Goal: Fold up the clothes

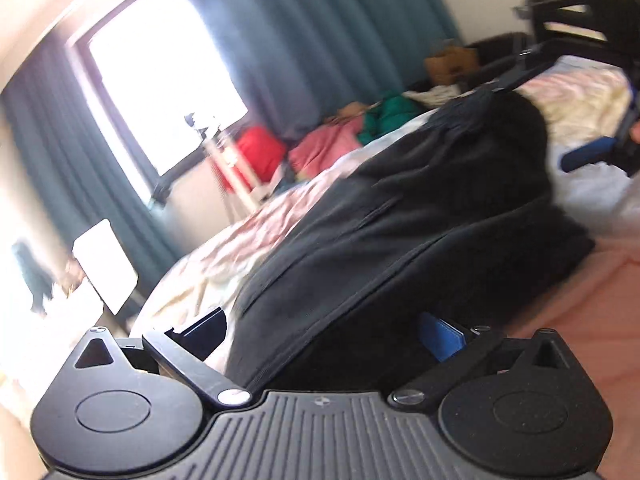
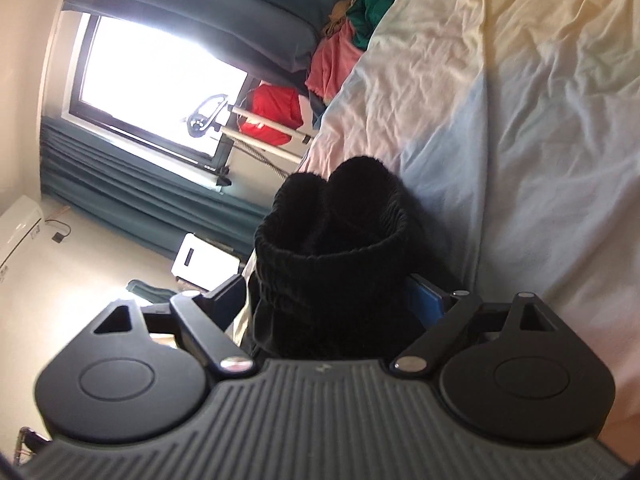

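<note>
A black garment (image 1: 420,208) with long seams stretches across the bed from my left gripper (image 1: 320,332) toward my right gripper (image 1: 552,116) at the upper right. The cloth fills the gap between the left fingers (image 1: 442,338), which are shut on its bunched near end. In the right wrist view, a ribbed, elastic end of the black garment (image 2: 332,232) bulges out between the right gripper (image 2: 328,300) fingers (image 2: 428,300), which are shut on it. The fingertips of both grippers are hidden by the fabric.
The bed (image 2: 500,100) carries a crumpled pastel sheet in pink, yellow and blue. A pile of pink (image 1: 324,146), green (image 1: 390,114) and red (image 1: 258,152) clothes lies past its far edge. Teal curtains (image 1: 320,28) frame a bright window (image 1: 160,72).
</note>
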### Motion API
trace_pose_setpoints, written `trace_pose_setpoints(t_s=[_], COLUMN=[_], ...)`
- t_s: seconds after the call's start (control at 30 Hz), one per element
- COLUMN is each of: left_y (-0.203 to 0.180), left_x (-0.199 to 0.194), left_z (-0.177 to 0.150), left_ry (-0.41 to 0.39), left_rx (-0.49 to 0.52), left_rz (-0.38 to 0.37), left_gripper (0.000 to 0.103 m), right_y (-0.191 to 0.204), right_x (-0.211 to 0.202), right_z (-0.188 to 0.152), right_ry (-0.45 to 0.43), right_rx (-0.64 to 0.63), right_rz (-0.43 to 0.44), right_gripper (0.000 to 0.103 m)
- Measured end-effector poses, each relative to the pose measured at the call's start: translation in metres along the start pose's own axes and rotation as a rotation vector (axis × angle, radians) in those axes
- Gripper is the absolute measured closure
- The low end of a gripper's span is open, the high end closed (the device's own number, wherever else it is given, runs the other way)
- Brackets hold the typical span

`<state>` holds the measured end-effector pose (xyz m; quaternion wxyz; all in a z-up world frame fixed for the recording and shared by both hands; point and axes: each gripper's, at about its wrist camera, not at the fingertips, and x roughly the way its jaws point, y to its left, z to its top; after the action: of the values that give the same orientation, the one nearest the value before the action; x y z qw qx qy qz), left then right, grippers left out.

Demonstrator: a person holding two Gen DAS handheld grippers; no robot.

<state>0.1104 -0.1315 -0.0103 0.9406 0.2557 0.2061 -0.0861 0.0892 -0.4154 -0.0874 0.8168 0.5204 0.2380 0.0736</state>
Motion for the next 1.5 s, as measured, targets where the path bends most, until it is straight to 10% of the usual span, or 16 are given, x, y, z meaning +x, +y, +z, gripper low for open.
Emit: trace_pose_setpoints(t_s=[0.3, 0.53, 0.8, 0.9, 1.07, 1.5], left_y=[0.068, 0.054, 0.052, 0.062, 0.084, 0.114], left_x=[0.036, -0.007, -0.02, -0.008, 0.003, 0.009], left_z=[-0.01, -0.038, -0.054, -0.063, -0.075, -0.09], left_ry=[0.064, 0.044, 0.063, 0.132, 0.179, 0.189], left_rx=[-0.388, -0.471, -0.597, -0.658, -0.774, -0.919], left_rz=[-0.042, -0.087, -0.062, -0.059, -0.044, -0.04], left_gripper=[0.0, 0.0, 0.0, 0.0, 0.0, 0.0], right_y=[0.02, 0.028, 0.002, -0.018, -0.029, -0.036], right_x=[0.046, 0.024, 0.007, 0.018, 0.023, 0.04], right_z=[-0.019, -0.004, 0.005, 0.004, 0.001, -0.001], right_ry=[0.002, -0.03, -0.068, -0.014, 0.016, 0.086], right_rx=[-0.18, -0.209, -0.166, -0.12, -0.08, -0.048], right_rz=[-0.097, -0.039, -0.079, -0.129, -0.148, -0.084], right_gripper=[0.013, 0.063, 0.065, 0.059, 0.011, 0.007])
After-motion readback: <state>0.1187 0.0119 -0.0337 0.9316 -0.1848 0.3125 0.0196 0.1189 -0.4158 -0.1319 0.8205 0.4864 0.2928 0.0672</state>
